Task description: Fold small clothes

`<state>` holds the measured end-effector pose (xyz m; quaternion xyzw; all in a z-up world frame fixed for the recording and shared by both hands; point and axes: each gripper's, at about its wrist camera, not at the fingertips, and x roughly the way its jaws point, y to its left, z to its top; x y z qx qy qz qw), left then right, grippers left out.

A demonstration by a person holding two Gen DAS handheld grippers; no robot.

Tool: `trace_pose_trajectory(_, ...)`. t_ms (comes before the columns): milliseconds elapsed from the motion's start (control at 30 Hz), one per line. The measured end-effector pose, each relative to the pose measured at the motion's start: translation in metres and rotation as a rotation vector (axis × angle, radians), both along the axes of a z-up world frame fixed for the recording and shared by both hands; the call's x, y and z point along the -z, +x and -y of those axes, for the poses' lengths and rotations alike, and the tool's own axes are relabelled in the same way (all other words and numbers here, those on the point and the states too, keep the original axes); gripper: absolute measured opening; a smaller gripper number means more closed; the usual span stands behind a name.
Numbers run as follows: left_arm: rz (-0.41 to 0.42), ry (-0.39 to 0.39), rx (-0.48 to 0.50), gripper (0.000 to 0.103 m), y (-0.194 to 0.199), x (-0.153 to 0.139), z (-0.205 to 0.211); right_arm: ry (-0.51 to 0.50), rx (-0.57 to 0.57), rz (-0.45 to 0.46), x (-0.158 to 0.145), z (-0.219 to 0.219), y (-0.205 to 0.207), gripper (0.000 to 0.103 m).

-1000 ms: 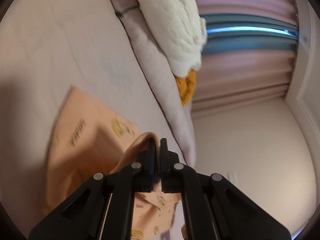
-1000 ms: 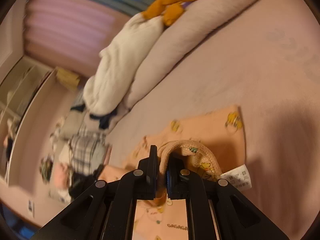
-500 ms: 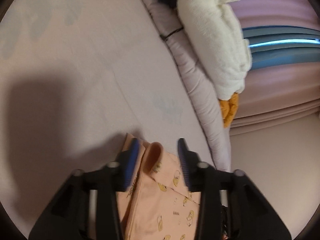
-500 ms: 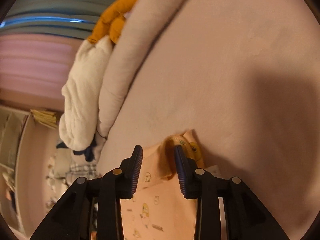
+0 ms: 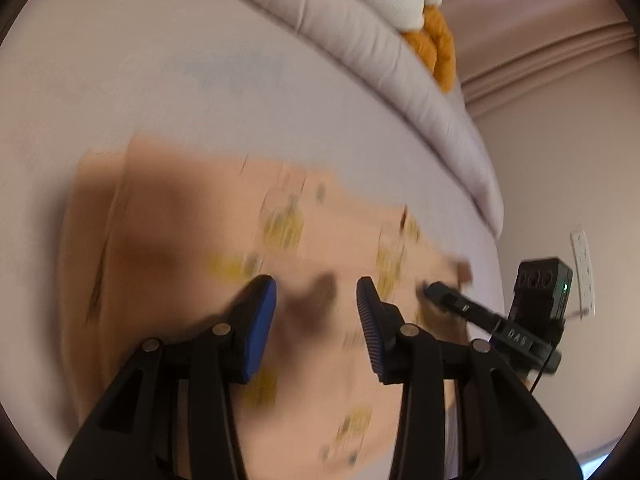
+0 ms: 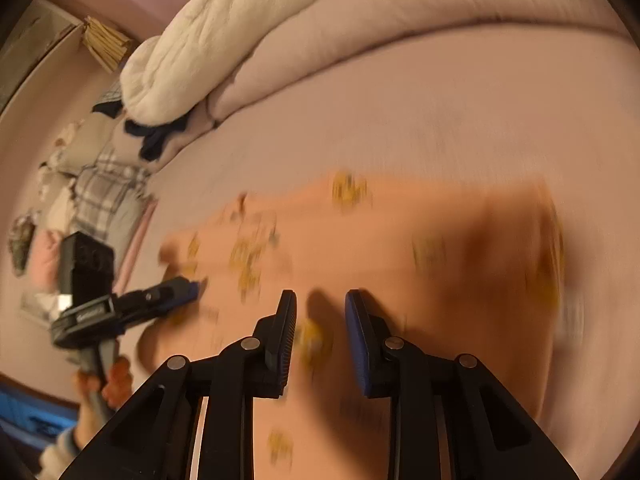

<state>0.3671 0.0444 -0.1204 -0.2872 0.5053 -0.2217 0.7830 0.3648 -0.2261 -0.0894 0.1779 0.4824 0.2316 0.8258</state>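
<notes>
On a pale pink bed, a small peach garment printed with yellow cartoon figures lies spread flat, blurred in both wrist views; the left gripper hangs above the cloth with its blue-padded jaws parted to a moderate gap, nothing between them and no fabric pinched; the right gripper hovers over the same garment with a narrower gap, its jaws closing, and the space between the pads shows only the cloth lying below, not gripped; in the left wrist view the right gripper appears at the far right edge of the garment, its tip low over the fabric, though whether it touches cannot be told; in the right wrist view the left gripper shows at the left edge of the garment, held by a hand near the bottom left of the picture; a long rolled quilt runs along the far side of the bed, well apart from the garment; a fluffy white blanket rests against it, with something orange beside the blanket's end; a plaid cloth and a dark garment sit in a heap near the quilt's end; a wall socket shows on the wall beyond the bed.
</notes>
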Motion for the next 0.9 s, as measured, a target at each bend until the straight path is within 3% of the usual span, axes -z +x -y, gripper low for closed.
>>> trace_pose_trajectory(133, 0.037, -0.135, -0.169, 0.040, 0.040, -0.006, -0.012, 0.055, 0.126, 0.083, -0.010, 0.009, 0.032, 0.029)
trace_pose_trajectory(267, 0.091, -0.156, -0.282, 0.040, 0.045, -0.023, -0.031, 0.148, 0.268, 0.149, -0.027, 0.036, 0.040, 0.029)
trace_pose_trajectory(367, 0.106, -0.101, -0.234, 0.040, 0.030, -0.031, -0.041, 0.173, 0.272, 0.145, -0.030, 0.056, 0.026, 0.029)
trace_pose_trajectory(467, 0.109, -0.048, -0.178, 0.040, 0.005, -0.035, -0.060, 0.127, 0.236, 0.124, -0.027, 0.065, -0.004, 0.029)
trace_pose_trajectory(700, 0.129, -0.019, -0.160, 0.042, -0.063, -0.026, -0.108, 0.100, 0.200, 0.108, -0.019, 0.089, -0.081, 0.029)
trace_pose_trajectory(900, 0.099, -0.026, -0.076, 0.042, -0.094, -0.007, -0.097, 0.088, 0.206, 0.089, -0.013, 0.089, -0.114, 0.035)
